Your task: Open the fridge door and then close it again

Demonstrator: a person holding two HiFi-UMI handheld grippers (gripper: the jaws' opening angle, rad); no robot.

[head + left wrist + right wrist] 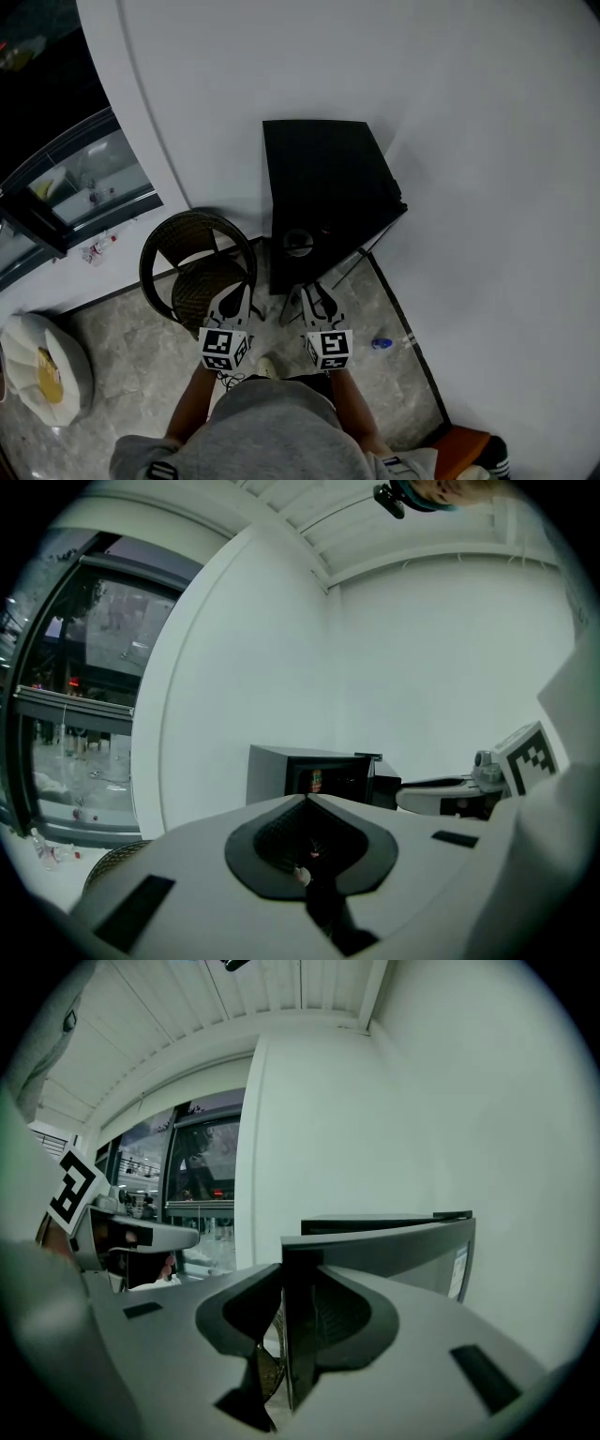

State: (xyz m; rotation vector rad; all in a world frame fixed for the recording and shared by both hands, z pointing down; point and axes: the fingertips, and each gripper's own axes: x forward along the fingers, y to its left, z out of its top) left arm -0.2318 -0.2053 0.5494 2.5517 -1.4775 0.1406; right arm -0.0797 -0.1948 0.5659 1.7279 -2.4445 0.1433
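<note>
**A:** Where's the fridge door (394,1251)?
**B:** Its free edge stands upright inside the right claw (298,1274), clamped. The panel runs off to that claw's right, with the black fridge (323,169) just behind.
**A:** And the left claw (307,801)?
**B:** Pressed together, empty, just left of the right one, facing the open front.
**A:** Room to swing?
**B:** A wicker chair (192,258) sits close on the left claw's left. The white wall (487,141) lies beyond the door on the right. There's bare floor (375,309) beneath both claws.

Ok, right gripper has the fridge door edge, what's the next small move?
Probably keep the right gripper clamped and swing the fridge door wider: its edge sits between the jaws, and the door stands only partly open. The left gripper is shut, empty, and clear of the fridge.
</note>
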